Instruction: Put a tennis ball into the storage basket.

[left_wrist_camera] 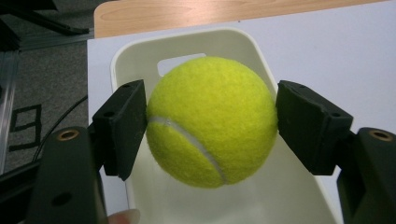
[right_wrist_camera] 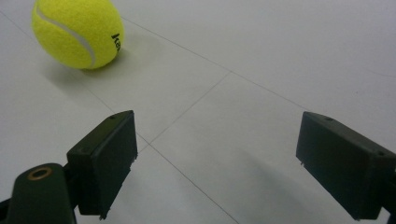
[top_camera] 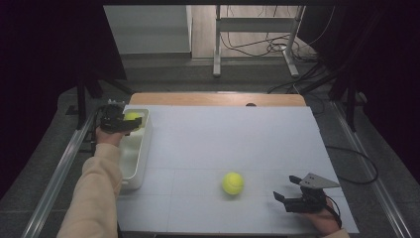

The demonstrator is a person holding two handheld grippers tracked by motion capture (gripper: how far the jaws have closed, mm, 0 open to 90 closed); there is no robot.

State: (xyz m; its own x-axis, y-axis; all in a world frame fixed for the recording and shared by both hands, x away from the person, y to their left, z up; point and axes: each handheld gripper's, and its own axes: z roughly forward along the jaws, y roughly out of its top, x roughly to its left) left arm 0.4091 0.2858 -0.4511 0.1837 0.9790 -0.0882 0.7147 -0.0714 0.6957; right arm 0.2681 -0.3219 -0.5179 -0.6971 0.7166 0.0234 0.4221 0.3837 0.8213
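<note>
The left claw (left_wrist_camera: 210, 126), arm stretched forward, squeezes a fuzzy yellow tennis ball (left_wrist_camera: 211, 122) over the white plastic bin (top_camera: 140, 148) at the desk's (top_camera: 223, 139) left edge. The right claw (top_camera: 289, 191) rests wide open near the front right corner.

The white table sheet (top_camera: 223, 144) is evenly and softly lit from above, while everything beyond its edges sinks into near-black, with a purple cast at the left and right of the high view. That view is soft and slightly grainy. Just beside the loose tennis ball (right_wrist_camera: 77, 31) a faint, diffuse shadow lies on the sheet, sharp enough in the right gripper view to show the printed letters. The held tennis ball (left_wrist_camera: 211, 121) looks crisp, its felt evenly bright, without glare; the tray (left_wrist_camera: 233, 42) behind it is perhaps slightly out of focus.
</note>
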